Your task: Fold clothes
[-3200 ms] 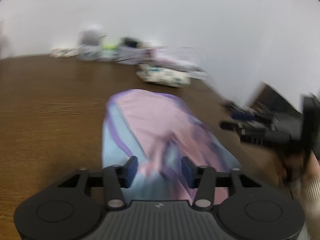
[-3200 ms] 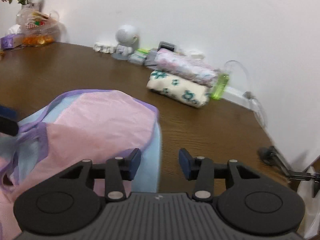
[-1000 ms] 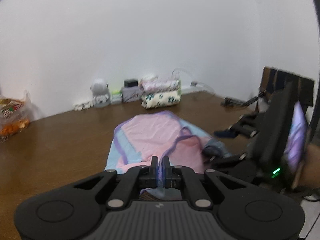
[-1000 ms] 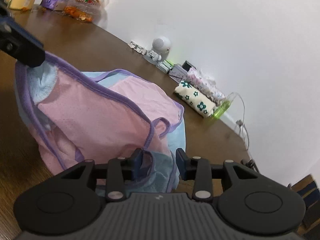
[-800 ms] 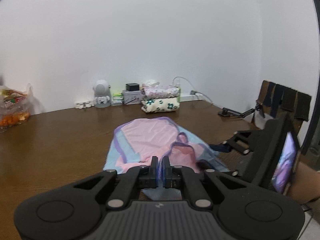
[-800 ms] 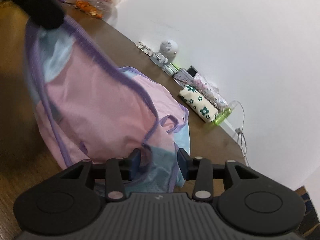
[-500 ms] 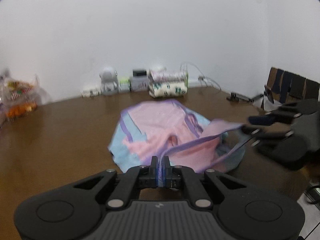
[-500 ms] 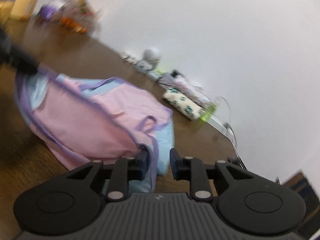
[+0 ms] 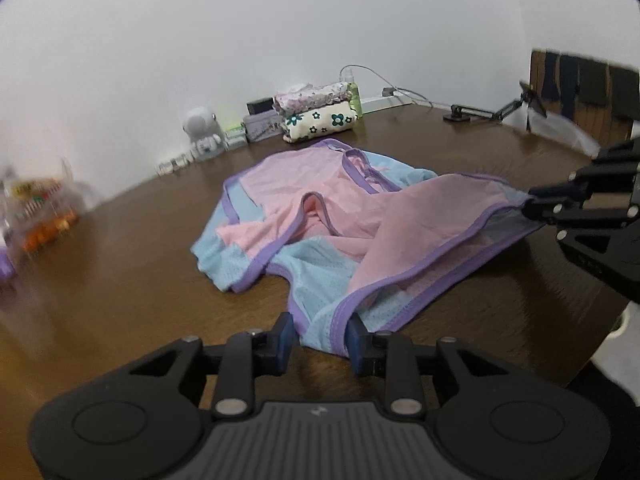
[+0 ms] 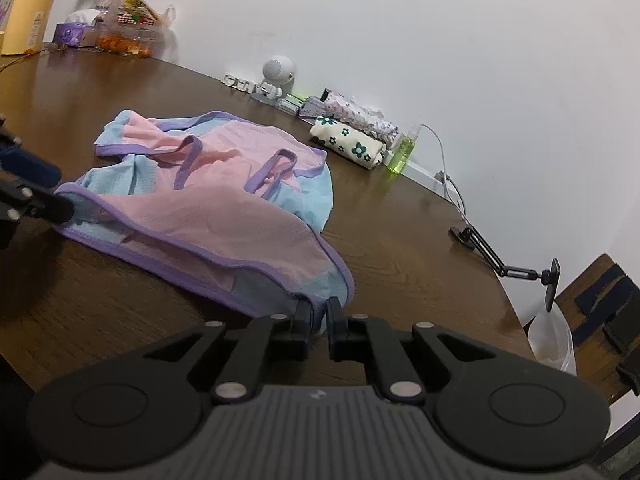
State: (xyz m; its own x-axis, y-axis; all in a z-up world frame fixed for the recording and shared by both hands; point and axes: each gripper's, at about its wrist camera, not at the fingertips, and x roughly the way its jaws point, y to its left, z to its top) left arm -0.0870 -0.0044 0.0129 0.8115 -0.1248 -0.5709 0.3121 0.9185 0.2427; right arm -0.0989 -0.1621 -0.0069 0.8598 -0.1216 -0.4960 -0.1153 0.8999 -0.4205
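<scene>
Your dark brown wooden table (image 10: 400,264) curves away to a rounded edge on your right, with bare wood open on both sides of the pink and blue mesh garment with purple trim (image 10: 224,200). It lies mid-table, its near hem lifted between your tools. Your left gripper (image 9: 320,334) stands released, jaws apart with the hem corner lying between them. Your right gripper (image 10: 319,318) is clenched on the other hem corner. The folded floral cloths (image 10: 352,140) sit by the wall. The tall yellow bottle (image 10: 30,8) carries print too small to read.
</scene>
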